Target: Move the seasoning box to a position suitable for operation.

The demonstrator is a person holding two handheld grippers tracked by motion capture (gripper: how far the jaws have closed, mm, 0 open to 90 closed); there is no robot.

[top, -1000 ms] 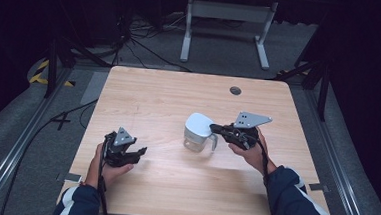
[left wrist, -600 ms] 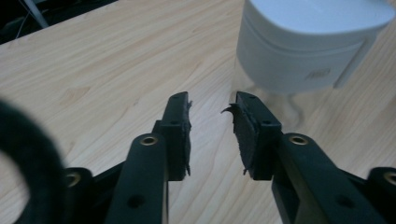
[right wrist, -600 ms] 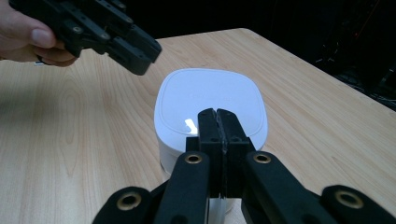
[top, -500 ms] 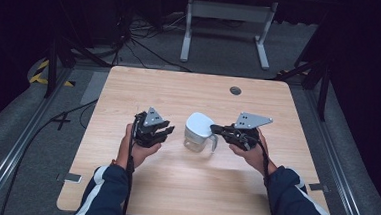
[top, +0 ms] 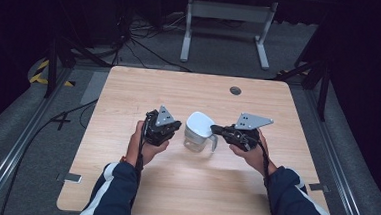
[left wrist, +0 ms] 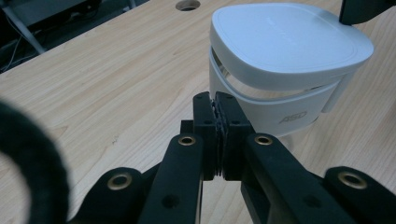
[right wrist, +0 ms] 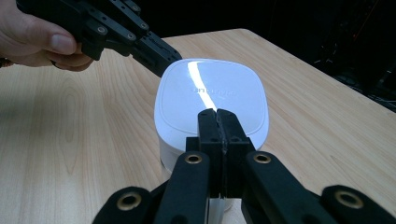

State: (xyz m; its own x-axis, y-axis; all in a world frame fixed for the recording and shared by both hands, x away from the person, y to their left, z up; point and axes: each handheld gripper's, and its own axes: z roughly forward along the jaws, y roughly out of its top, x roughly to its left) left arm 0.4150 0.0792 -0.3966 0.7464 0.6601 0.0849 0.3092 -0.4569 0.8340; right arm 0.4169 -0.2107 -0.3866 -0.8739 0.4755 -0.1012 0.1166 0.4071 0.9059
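The bench [top: 138, 194] is a pale wood top with a small round port at its far edge. Near the middle stands the jug [top: 198, 132], a clear-bodied pitcher with a white squarish lid and a handle; it is the landmark for everything else.

The right hand-held gripper [top: 218, 130] lies just right of the jug, on the handle side. In the right gripper view its jaws are pressed flat together above the near rim of the lid [right wrist: 210, 100]. The high view puts the tips at the handle, but I cannot tell whether they pinch it or merely rest against the jug; nothing shows between the pads.

The left hand-held gripper [top: 176, 127] sits just left of the jug, very near but apart from it. Earlier frames are on hand, and its jaws have just been closing; in the left gripper view they now meet with nothing between them, tips [left wrist: 219, 101] aimed at the jug's side just under the lid's overhang.

The relation that counts: the jug stands upright between the two grippers, its long axis vertical, its handle turned to the right. The right gripper is the nearer one, already at the handle. The left gripper faces the plain wall straight ahead, so any grasp or lift of the lid from that side would, I judge, need its jaws opened first.
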